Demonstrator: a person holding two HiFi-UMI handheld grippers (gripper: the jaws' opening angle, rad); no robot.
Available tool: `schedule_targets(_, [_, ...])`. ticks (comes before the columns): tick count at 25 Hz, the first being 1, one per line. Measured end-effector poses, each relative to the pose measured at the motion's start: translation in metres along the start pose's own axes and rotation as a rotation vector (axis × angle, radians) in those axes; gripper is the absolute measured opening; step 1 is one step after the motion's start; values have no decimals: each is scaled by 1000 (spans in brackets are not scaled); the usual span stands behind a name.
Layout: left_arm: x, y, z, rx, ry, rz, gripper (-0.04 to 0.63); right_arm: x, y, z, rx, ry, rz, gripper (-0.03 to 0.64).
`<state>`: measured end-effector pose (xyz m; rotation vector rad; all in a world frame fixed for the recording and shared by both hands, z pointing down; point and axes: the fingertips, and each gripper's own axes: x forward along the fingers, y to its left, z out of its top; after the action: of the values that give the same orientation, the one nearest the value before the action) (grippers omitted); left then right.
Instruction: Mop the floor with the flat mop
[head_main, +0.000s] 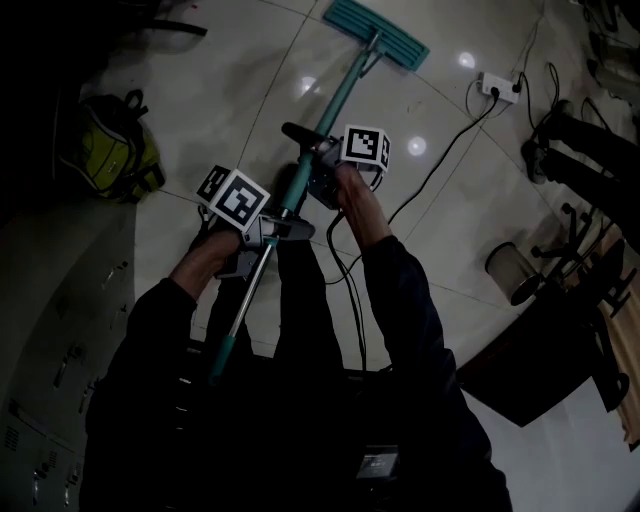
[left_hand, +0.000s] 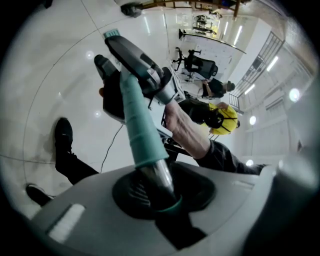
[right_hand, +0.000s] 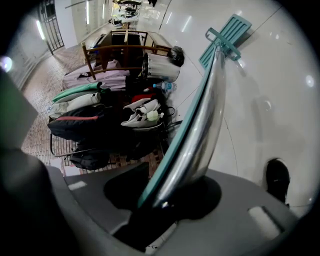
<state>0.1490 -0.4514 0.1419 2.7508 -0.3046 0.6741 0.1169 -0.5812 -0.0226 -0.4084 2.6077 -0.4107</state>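
A flat mop with a teal head (head_main: 377, 34) rests on the pale tiled floor at the top of the head view. Its long handle (head_main: 340, 100) slants down toward me. My left gripper (head_main: 272, 228) is shut on the lower part of the handle, by the teal grip sleeve (left_hand: 141, 131). My right gripper (head_main: 318, 172) is shut on the handle higher up. In the right gripper view the shiny metal shaft (right_hand: 200, 125) runs out from the jaws to the teal mop head (right_hand: 226, 36) on the floor.
A yellow-green backpack (head_main: 112, 150) lies at the left. A white power strip (head_main: 497, 87) with black cables (head_main: 440, 160) is at the upper right. A metal bin (head_main: 512, 268), chairs and a pile of bags (right_hand: 95, 125) stand at the right. A person's legs (head_main: 580, 150) are at the far right.
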Motion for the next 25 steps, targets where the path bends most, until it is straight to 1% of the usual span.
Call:
schedule_targets(2, [-6,-7,-26,22,13,24,94,-1,16,-24,14,-9,27,175])
schedule_targets(4, [-14,-9,-67,44,28,69,94,-2,30,-63,11,-12,41,175])
schedule_targets(6, [-23,-10,-114,58,39,96,92,-1,44,-107,-3,-8,61,173])
schedule_targets(8, [-33,-11,-158,63,38,103,92,5,61,-151,-22,-1,105,173])
schedule_targets(11, [-44,-13,-217,46,17,89,94,14,82,-212,-11,9,175,175])
schedule_targets(13, [-49,-14,-247,40,14,83,97,14,81,-244,10,11,155,175])
schedule_targets(15, [-54,-11,-268,45,22,92,97,14,77,-266,15,16,127,173])
schedule_targets(18, [-57,-6,-288,53,33,102,98,17,77,-286,15,25,125,172])
schedule_targets(20, [-57,-5,-295,53,35,98,100,16,74,-294,16,29,106,170])
schedule_targets(25, [-52,-8,-305,55,32,89,100,9,73,-304,20,47,89,169])
